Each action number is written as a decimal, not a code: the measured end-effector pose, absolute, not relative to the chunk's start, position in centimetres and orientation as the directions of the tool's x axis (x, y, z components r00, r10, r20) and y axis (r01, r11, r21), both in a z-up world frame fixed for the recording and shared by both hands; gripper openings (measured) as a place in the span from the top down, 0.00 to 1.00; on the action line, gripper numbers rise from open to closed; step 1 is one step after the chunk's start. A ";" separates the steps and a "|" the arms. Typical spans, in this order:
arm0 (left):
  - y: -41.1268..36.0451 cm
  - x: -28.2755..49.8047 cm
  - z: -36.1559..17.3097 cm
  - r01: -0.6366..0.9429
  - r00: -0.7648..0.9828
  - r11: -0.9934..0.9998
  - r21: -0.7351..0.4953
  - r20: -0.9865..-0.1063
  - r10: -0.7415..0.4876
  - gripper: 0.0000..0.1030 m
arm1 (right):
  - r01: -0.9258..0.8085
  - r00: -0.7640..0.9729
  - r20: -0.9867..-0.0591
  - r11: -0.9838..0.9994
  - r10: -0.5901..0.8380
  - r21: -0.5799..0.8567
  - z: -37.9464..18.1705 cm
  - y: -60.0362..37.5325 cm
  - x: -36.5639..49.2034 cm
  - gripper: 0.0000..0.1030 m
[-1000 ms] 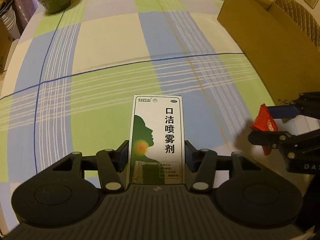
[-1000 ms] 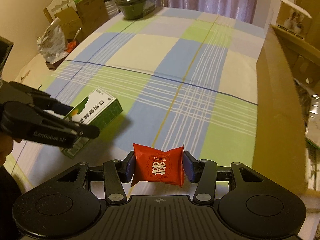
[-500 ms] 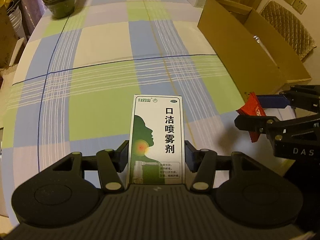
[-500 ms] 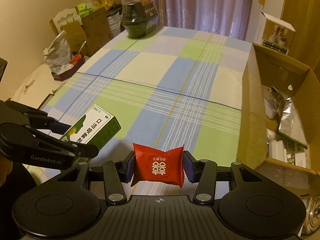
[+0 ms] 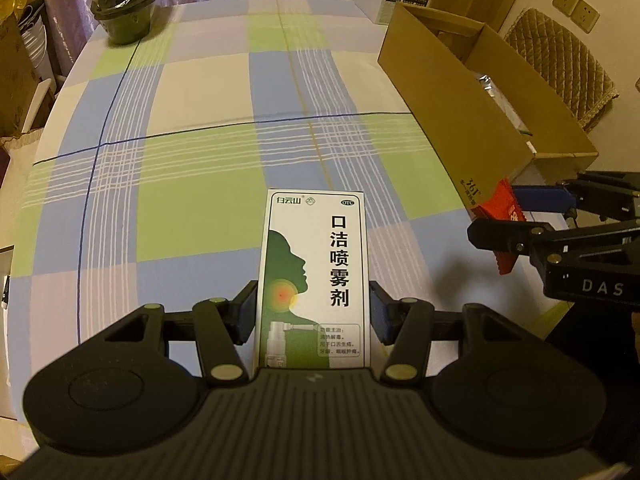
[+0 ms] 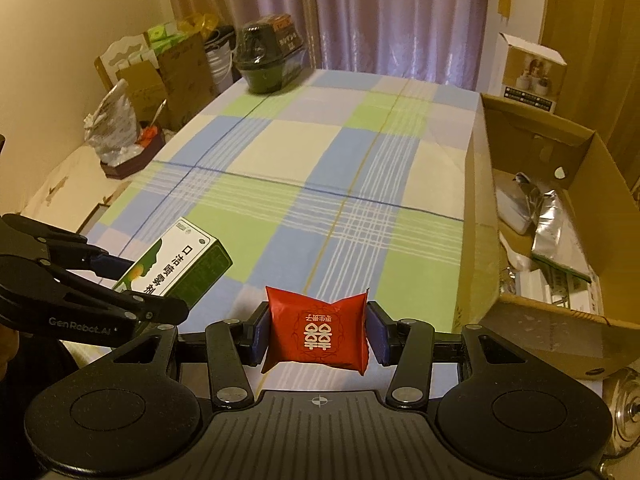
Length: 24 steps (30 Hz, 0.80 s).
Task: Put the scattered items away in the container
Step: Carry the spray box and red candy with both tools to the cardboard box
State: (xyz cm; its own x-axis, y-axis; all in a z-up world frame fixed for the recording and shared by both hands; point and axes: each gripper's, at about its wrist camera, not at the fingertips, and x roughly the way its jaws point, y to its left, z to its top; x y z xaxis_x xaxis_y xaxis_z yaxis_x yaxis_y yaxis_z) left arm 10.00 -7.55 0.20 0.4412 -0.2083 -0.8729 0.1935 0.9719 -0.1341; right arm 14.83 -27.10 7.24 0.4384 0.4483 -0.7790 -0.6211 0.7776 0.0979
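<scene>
Two tools hang above a desk (image 5: pixel 200 200) spread with a plaid cloth of green, blue, cream and lilac squares crossed by thin blue and white lines. The left tool (image 5: pixel 313 312) is clamped on a tall white-and-green medicine box (image 5: pixel 314 272) printed with a dark green head in profile and black Chinese characters. It is held clear of the cloth. Just beside it, the right tool (image 6: pixel 318 330) is clamped on a small red foil packet (image 6: pixel 318 330) with crimped ends and a white double-happiness mark, also off the surface. Beyond them, at the desk's right edge, stands an open cardboard box (image 6: pixel 476 216) holding silver foil pouches (image 6: pixel 550 216) and white packs. At the far left corner sits a dark green lidded container (image 6: pixel 262 60). Behind hang mauve curtains (image 6: pixel 380 12); a white product carton (image 6: pixel 530 70) stands by the far right corner, and more cartons crowd the left wall.
</scene>
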 end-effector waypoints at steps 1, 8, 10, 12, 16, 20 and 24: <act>-7.6 10.0 0.3 0.194 0.443 0.972 -0.134 -0.872 -0.209 0.51 | -0.617 0.445 -0.775 0.781 0.450 0.099 7.4 -27.3 14.9 0.50; -8.7 11.0 1.8 0.213 0.457 0.966 -0.149 -0.859 -0.233 0.51 | -0.559 0.512 -0.737 0.823 0.441 0.104 9.5 -30.3 16.3 0.50; -9.5 11.5 2.5 0.230 0.463 0.962 -0.150 -0.852 -0.244 0.51 | -0.534 0.537 -0.724 0.839 0.432 0.105 10.4 -31.5 16.9 0.50; -10.5 12.1 3.1 0.246 0.469 0.957 -0.155 -0.845 -0.257 0.51 | -0.510 0.564 -0.711 0.854 0.420 0.101 11.2 -32.9 17.6 0.50; -13.4 13.6 4.4 0.293 0.474 0.941 -0.168 -0.830 -0.295 0.51 | -0.457 0.613 -0.691 0.885 0.383 0.085 12.6 -36.1 19.4 0.50; -17.1 15.3 5.7 0.350 0.475 0.919 -0.180 -0.812 -0.339 0.51 | -0.410 0.649 -0.680 0.910 0.340 0.063 13.5 -39.1 21.1 0.50; -20.7 16.7 6.7 0.396 0.474 0.899 -0.187 -0.797 -0.375 0.51 | -0.376 0.672 -0.676 0.926 0.304 0.043 13.8 -41.7 22.5 0.50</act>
State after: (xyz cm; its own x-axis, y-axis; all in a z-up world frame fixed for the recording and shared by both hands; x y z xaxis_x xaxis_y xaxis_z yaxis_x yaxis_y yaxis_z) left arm 16.75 -20.65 6.65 0.4737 -0.3749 -0.7969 0.3962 0.8988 -0.1873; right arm 22.52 -41.73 13.76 0.6716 0.3043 -0.6755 -0.3762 0.9256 0.0429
